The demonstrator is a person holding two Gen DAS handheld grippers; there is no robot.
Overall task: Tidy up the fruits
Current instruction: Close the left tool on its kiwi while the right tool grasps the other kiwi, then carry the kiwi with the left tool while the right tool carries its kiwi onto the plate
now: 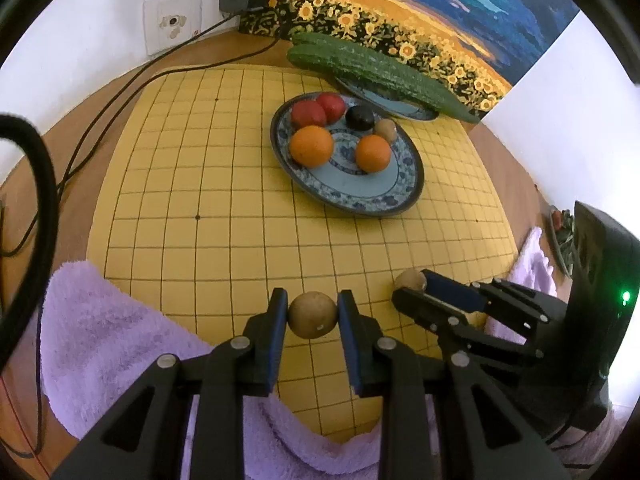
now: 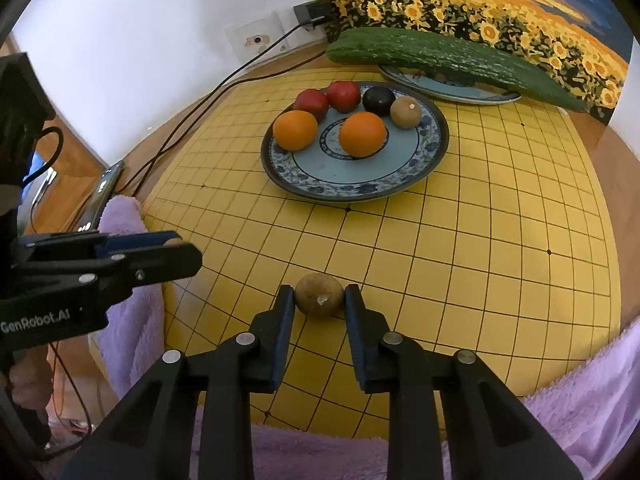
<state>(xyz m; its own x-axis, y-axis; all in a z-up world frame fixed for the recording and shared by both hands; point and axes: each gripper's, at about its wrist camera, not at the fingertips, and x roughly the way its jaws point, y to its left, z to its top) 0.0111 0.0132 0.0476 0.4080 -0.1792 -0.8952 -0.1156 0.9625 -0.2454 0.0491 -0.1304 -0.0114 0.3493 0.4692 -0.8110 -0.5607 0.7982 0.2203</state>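
A blue patterned plate on the yellow grid board holds two oranges, two red fruits, a black fruit and a brown round fruit. My left gripper is shut on a brown round fruit near the board's front edge. My right gripper is shut on another brown round fruit. The right gripper also shows in the left wrist view, the left gripper in the right wrist view.
Two long cucumbers lie on a second plate at the back. A purple towel wraps the board's front. Cables and a phone lie to the left. A sunflower painting leans on the wall.
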